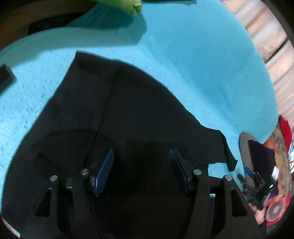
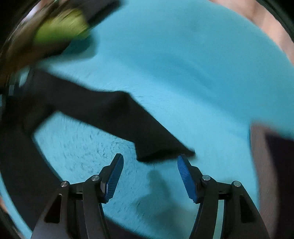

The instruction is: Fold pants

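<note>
Black pants (image 1: 117, 110) lie spread flat on a turquoise cloth (image 1: 193, 55). My left gripper (image 1: 141, 152) is open and empty, hovering over the wide part of the pants. In the right wrist view one black pant leg (image 2: 102, 112) stretches from the left down to its hem (image 2: 163, 152) near the middle. My right gripper (image 2: 149, 160) is open and empty, with the hem just ahead of its fingertips (image 2: 183, 165). The right wrist view is blurred by motion.
A green bundle (image 1: 136, 6) lies at the far edge of the cloth; it also shows in the right wrist view (image 2: 60, 29). A dark flat object (image 1: 5, 77) lies at the left. The person's colourful clothing (image 1: 281, 165) is at the right edge.
</note>
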